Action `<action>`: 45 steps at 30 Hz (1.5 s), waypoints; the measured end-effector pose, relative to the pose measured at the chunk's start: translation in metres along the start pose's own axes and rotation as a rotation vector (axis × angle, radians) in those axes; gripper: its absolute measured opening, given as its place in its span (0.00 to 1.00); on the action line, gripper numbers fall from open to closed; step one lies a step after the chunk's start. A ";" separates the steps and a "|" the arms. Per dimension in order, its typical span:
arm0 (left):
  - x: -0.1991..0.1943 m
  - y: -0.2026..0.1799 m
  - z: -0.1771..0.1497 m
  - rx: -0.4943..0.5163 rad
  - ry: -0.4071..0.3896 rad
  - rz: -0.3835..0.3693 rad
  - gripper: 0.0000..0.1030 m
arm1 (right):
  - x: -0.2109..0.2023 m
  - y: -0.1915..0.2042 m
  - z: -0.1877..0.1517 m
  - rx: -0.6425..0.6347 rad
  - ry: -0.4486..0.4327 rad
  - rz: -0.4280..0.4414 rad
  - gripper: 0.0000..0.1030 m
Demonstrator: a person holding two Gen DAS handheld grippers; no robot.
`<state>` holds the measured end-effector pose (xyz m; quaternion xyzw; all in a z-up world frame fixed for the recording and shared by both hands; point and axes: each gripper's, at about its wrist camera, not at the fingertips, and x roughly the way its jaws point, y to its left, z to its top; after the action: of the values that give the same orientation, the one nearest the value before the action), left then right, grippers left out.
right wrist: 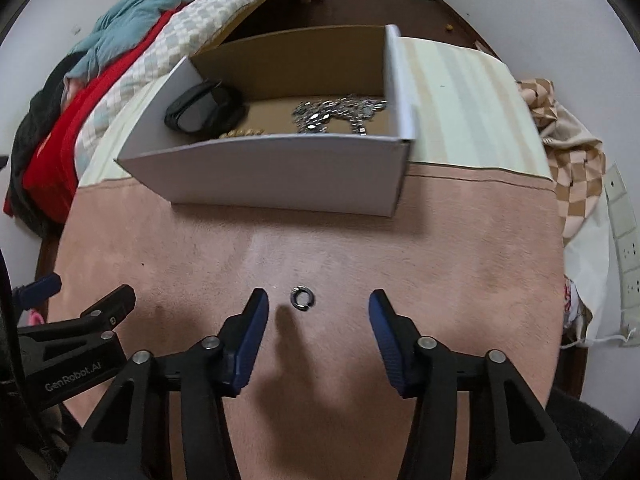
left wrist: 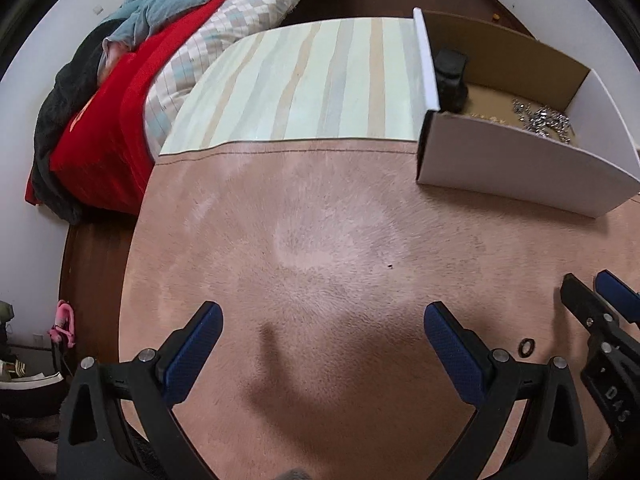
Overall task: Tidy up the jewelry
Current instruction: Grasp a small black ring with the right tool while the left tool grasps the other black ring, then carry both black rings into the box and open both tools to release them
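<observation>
A small dark metal ring (right wrist: 302, 297) lies on the pink cloth, just ahead of and between the fingertips of my right gripper (right wrist: 319, 304), which is open and empty. The ring also shows in the left wrist view (left wrist: 527, 347), to the right of my left gripper (left wrist: 323, 320), which is open and empty over bare cloth. An open cardboard box (right wrist: 280, 178) stands beyond the ring. It holds a silver chain pile (right wrist: 340, 114), a gold chain (right wrist: 240, 133) and a black band (right wrist: 204, 110). The box (left wrist: 520, 168) shows at the upper right in the left wrist view.
The pink cloth (left wrist: 320, 240) covers the near part of a table with a striped top (left wrist: 312, 80). A bed with red, teal and checked bedding (left wrist: 132, 92) lies to the left. A checked cloth bag (right wrist: 572, 168) hangs off the table's right side.
</observation>
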<state>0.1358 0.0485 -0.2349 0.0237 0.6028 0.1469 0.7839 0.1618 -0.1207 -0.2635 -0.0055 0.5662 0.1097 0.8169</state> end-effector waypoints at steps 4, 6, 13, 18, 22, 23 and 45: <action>0.002 -0.001 -0.001 0.001 0.013 -0.013 1.00 | 0.004 0.013 -0.004 -0.076 -0.025 -0.066 0.22; -0.001 -0.004 -0.003 0.004 0.016 -0.030 1.00 | 0.003 0.014 -0.006 -0.084 -0.024 -0.067 0.12; -0.020 -0.038 -0.019 0.054 0.007 -0.149 1.00 | -0.032 -0.021 -0.018 0.038 -0.065 -0.062 0.12; -0.026 -0.068 -0.030 0.104 0.000 -0.218 0.98 | -0.051 -0.048 -0.030 0.105 -0.074 -0.088 0.12; -0.031 -0.087 -0.033 0.137 -0.027 -0.232 0.81 | -0.055 -0.062 -0.039 0.133 -0.075 -0.104 0.12; -0.030 -0.089 -0.032 0.142 -0.027 -0.234 0.71 | -0.055 -0.064 -0.041 0.136 -0.073 -0.104 0.12; -0.031 -0.090 -0.027 0.153 -0.070 -0.298 0.10 | -0.070 -0.060 -0.045 0.137 -0.098 -0.102 0.12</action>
<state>0.1212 -0.0493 -0.2327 -0.0013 0.5812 -0.0183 0.8136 0.1081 -0.1975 -0.2214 0.0269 0.5309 0.0293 0.8465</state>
